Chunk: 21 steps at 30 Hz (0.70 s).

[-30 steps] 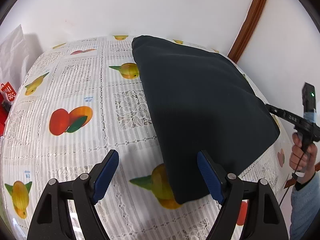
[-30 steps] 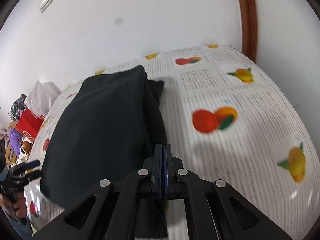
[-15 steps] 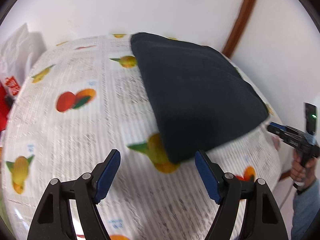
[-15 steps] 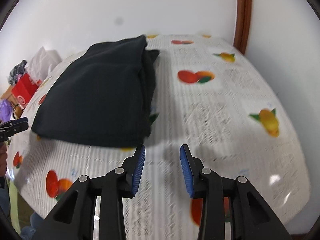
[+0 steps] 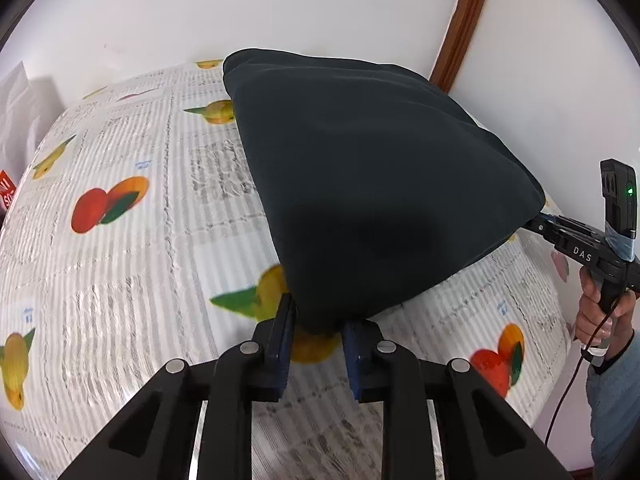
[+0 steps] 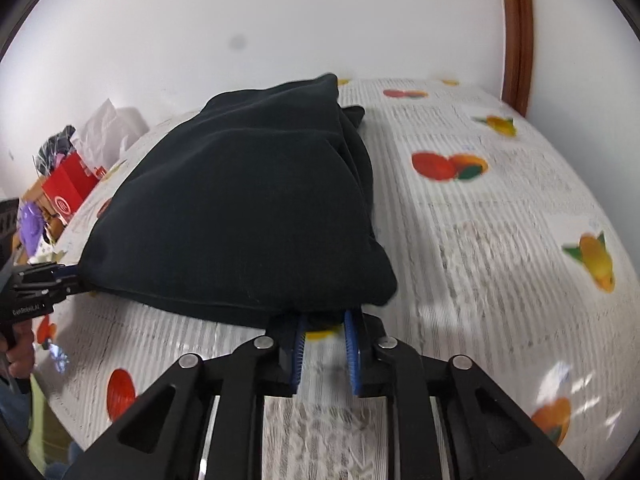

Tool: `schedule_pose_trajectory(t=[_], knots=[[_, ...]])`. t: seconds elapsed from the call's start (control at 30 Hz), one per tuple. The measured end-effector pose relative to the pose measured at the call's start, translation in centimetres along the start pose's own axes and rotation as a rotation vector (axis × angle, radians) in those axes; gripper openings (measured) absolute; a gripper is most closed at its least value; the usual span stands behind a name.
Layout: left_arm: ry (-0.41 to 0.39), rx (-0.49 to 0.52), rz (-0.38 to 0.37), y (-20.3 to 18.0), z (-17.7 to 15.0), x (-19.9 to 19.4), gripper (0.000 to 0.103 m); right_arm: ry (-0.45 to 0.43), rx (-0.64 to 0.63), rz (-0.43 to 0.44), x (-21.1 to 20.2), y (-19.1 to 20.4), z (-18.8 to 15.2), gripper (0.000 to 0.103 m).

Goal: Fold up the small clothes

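A dark folded garment lies on a table covered with a fruit-print tablecloth. In the left wrist view my left gripper has its jaws closing on the garment's near corner, and the cloth fills the gap between the blue pads. My right gripper shows at the right, at the garment's other near corner. In the right wrist view the right gripper is closing its jaws on the garment's front hem. The left gripper nips the left corner there.
White walls close off the table behind, with a brown wooden frame at the back right. A red bag and loose clutter sit beyond the table's left end. A person's hand holds the right gripper's handle off the table edge.
Both grippers came forward and down to the garment's near corners. The left jaws went from wide apart to narrow around the corner. The right jaws parted from shut, then narrowed on the hem.
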<state>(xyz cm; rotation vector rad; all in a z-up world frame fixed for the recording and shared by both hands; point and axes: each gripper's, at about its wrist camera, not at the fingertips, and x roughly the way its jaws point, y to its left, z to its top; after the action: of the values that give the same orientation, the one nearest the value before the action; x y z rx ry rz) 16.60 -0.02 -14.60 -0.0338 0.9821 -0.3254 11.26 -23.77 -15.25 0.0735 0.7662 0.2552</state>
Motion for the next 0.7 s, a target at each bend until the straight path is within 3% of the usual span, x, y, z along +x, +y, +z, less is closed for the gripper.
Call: schedule_pose_trajectory(t=[0.37, 0.5, 0.57, 0.7], knots=[[0.006, -0.087, 0.035, 4.3, 2.7, 1.5, 0.019, 0.014, -0.044, 0.039, 4.4, 1.3, 4.2, 0.015], [0.013, -0.104, 0.017, 4.9, 2.9, 1.9, 0.022, 0.040, -0.087, 0.036, 3.7, 1.2, 4.5, 0.019], [0.004, -0.103, 0.020, 5.0, 2.7, 1.8, 0.028, 0.022, -0.114, 0.047, 2.2, 1.0, 4.0, 0.020], [0.008, -0.114, -0.005, 5.1, 2.5, 1.6, 0.043, -0.057, -0.122, 0.071, -1.2, 0.7, 4.2, 0.036]])
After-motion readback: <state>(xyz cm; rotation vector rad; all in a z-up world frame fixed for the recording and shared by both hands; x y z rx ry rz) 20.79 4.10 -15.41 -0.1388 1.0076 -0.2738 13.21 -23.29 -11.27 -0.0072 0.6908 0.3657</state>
